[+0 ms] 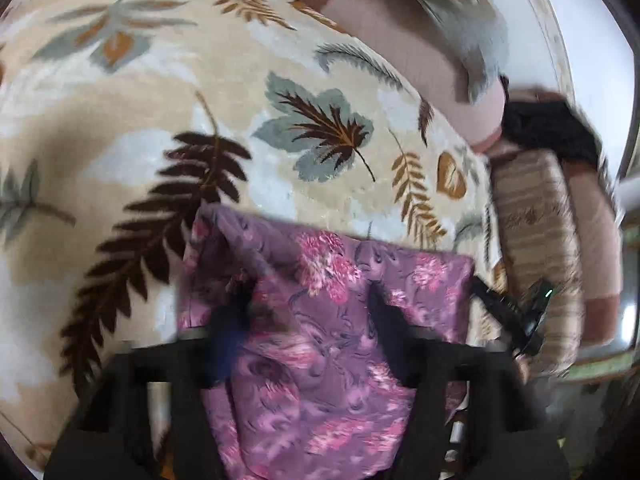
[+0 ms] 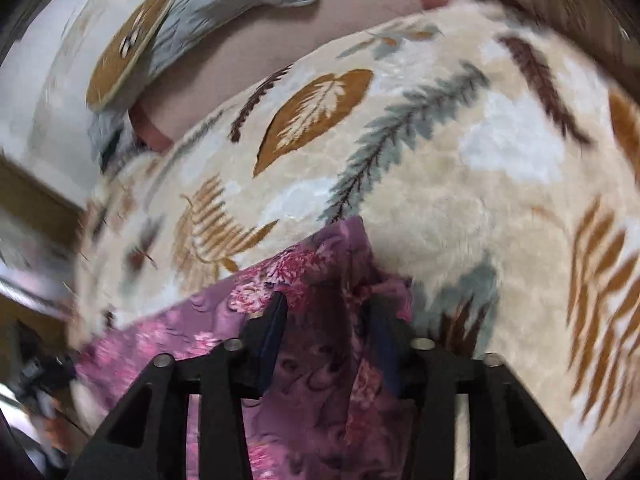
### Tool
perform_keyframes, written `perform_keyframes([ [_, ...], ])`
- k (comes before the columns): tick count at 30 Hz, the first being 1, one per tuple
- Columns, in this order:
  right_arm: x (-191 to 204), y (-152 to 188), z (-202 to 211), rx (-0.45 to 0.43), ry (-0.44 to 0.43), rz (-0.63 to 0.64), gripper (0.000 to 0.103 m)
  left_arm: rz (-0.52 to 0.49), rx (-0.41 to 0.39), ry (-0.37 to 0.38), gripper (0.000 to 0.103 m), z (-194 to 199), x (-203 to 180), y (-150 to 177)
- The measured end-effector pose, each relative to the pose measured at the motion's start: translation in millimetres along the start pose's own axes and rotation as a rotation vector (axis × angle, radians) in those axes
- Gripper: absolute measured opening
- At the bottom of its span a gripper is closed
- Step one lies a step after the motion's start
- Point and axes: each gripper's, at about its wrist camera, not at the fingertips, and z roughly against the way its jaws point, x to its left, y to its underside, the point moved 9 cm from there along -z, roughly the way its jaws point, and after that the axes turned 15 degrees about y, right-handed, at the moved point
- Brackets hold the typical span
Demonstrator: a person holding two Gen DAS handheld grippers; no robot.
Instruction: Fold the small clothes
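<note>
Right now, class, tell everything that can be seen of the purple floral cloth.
The purple floral cloth is thin woven-looking fabric, mauve with pink flowers and darker swirls. It lies rumpled on a cream leaf-patterned blanket, its far edge fairly straight, one corner bunched up. The fingers of the left gripper and right gripper both stand apart with cloth between them; motion blur hides whether the pads touch it.

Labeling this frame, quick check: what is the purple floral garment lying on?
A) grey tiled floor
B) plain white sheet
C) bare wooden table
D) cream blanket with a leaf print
D: in both wrist views the purple floral garment lies on a plush cream blanket printed with brown, grey and orange leaves.
</note>
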Motion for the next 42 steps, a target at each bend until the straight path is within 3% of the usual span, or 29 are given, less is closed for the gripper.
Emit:
perform_keyframes([
  [1,3,-2,0,-0.011,0.016,0.04,0.002,-0.022,0.007,-0.02,0.007,-2,-1,-2],
  [4,19,-19,20,-0.092,-0.041,0.077,0.0,-0.032,-0.039,-0.035,0.006,2,-3,-21],
  [7,21,-41,44,-0.178,-0.124,0.0,0.0,-0.076,-0.111,-0.055,0.006,11,-7,-42],
  [10,13,-46,32,-0.144,-0.1,-0.052,0.001,-0.043,-0.079,-0.096,0.006,1,15,-46],
  [13,-1,-36,14,-0.076,-0.063,-0.088,0.012,0.029,-0.034,-0.063,0.006,-5,36,-32],
  [15,-10,-28,4,-0.034,-0.082,-0.119,0.033,0.033,-0.033,-0.042,0.006,1,41,-24],
  [18,-7,-20,-8,-0.006,-0.093,-0.102,0.043,0.049,-0.038,0.005,0.008,8,39,-21],
  [19,0,-16,-12,0.018,-0.106,-0.081,0.045,0.057,-0.039,0.019,0.015,9,37,-21],
  [20,5,-14,-16,0.028,-0.101,-0.056,0.041,0.065,-0.04,0.037,0.02,10,34,-22],
  [21,11,-14,-16,-0.002,-0.055,-0.003,0.007,0.068,-0.04,0.052,0.03,10,31,-22],
  [23,22,-19,-6,-0.064,-0.035,0.071,0.007,0.058,-0.044,0.065,0.033,9,21,-23],
  [26,20,-42,26,-0.181,-0.142,-0.027,0.006,-0.014,-0.052,0.008,0.033,8,12,-24],
  [28,9,-52,24,-0.184,-0.171,-0.108,0.006,-0.041,-0.043,-0.059,0.033,1,16,-24],
  [30,2,-46,-6,-0.118,-0.062,-0.078,0.006,-0.022,0.011,-0.175,0.03,-9,37,-20],
  [31,-5,-35,-30,-0.047,0.05,-0.042,0.004,-0.008,0.039,-0.226,0.026,-13,49,-16],
  [32,-11,-29,-41,-0.011,0.128,-0.023,0.005,0.007,0.043,-0.22,0.025,-13,52,-14],
  [33,-12,-28,-37,-0.04,0.118,-0.023,0.007,0.036,0.03,-0.184,0.025,-7,53,-11],
  [35,-19,-27,-16,-0.08,0.115,-0.073,0.021,0.05,-0.013,-0.139,0.025,13,47,-6],
  [38,-8,-13,27,-0.126,-0.074,-0.089,0.024,-0.006,-0.068,-0.096,0.025,39,24,7],
  [39,-3,-4,35,-0.131,-0.116,-0.074,0.031,-0.02,-0.069,-0.058,0.028,42,13,13],
  [41,9,19,42,-0.116,-0.158,-0.023,0.041,-0.048,-0.055,-0.007,0.036,38,-7,35],
  [42,14,37,37,-0.087,-0.148,0.011,0.04,-0.054,-0.045,-0.011,0.04,34,-11,45],
])
